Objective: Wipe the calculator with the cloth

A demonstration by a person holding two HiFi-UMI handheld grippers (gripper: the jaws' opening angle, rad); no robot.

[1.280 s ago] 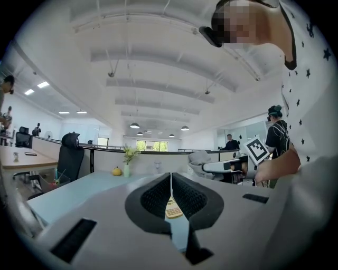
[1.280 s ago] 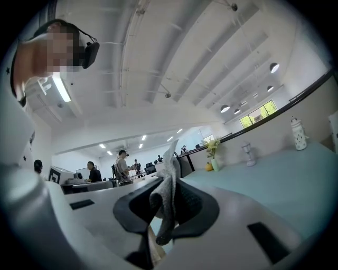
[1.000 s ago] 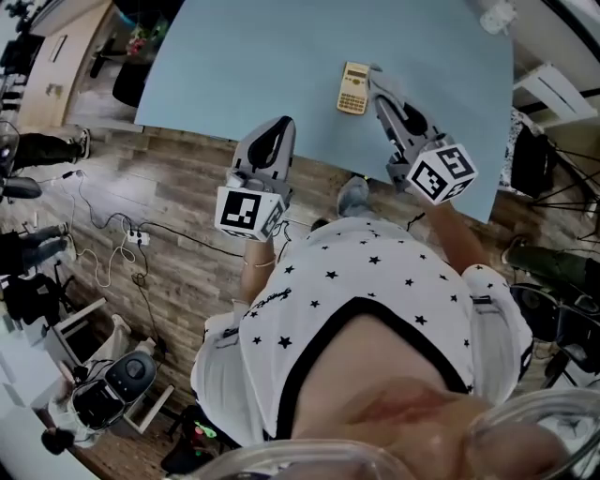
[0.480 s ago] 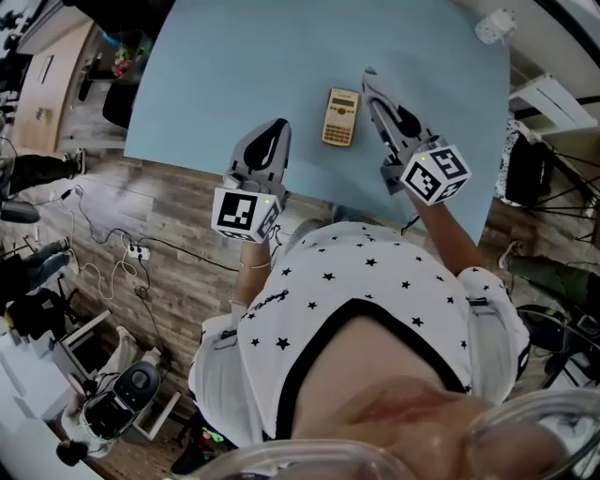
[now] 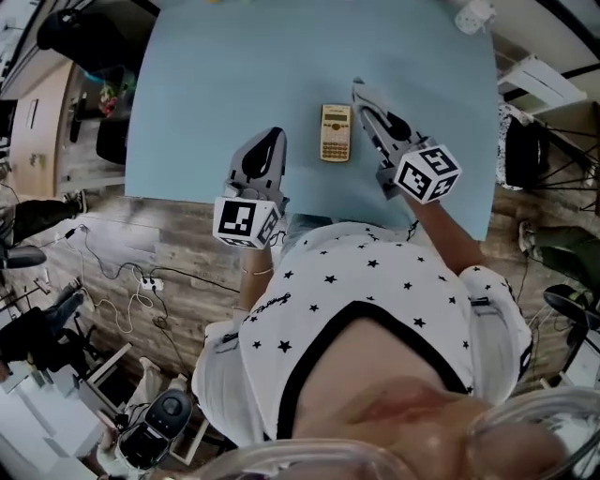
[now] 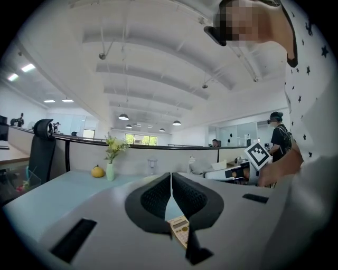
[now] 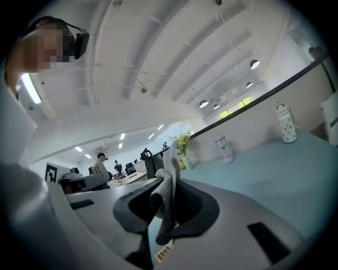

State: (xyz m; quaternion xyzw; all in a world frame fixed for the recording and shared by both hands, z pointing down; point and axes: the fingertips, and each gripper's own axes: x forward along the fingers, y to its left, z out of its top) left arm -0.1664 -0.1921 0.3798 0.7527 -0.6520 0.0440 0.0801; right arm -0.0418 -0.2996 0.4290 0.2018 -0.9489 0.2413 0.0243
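Pale-blue table (image 5: pixel 216 75) fills the head view, where a person in a star-print shirt (image 5: pixel 375 281) holds two grippers over its near part. At 9 o'clock from the calculator (image 5: pixel 336 132), the left gripper (image 5: pixel 272 137) points toward 12 o'clock over the table's near edge. The left gripper view shows its black-padded jaws clenched together at the tips with nothing between them, and a corner of the calculator appears below them. The cream-coloured calculator lies flat on the table, face up, its display end toward 12 o'clock, between the two tools and apart from the left one. At its 3 o'clock, just beside it, the right gripper (image 5: pixel 358 87) runs along its long side, the tips reaching past its far end toward 1 o'clock. The right gripper view shows those jaws clamped on a grey cloth (image 7: pixel 168 195), which stands up above the pads and hangs down below them. A white bottle (image 5: pixel 473 17) stands at the table's far corner, at 2 o'clock
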